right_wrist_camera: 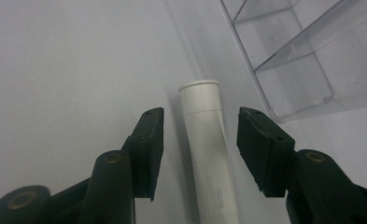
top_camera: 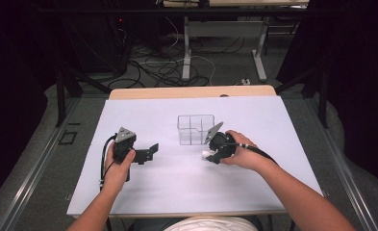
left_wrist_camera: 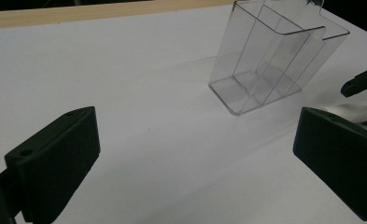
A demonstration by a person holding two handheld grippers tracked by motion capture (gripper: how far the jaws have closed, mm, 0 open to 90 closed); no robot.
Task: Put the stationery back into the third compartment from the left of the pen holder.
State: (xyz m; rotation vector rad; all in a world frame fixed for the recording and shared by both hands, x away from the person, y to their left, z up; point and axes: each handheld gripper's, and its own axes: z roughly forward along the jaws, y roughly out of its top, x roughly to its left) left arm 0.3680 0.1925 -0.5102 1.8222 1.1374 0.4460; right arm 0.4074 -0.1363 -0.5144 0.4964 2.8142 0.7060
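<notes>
A white tube lies flat on the white table sheet, its capped end pointing away. My right gripper straddles it, open, with a jaw on each side and a gap to the tube on both. In the high view the right gripper points down-left, and the tube's end peeks out at its tip. A clear plastic divided box stands just behind it, also seen as the clear box and the box corner. My left gripper rests open on the left, holding nothing.
A white sheet covers the wooden table. The right gripper's jaw tip enters the left gripper view at the right edge. Table legs and cables lie on the floor beyond the far edge.
</notes>
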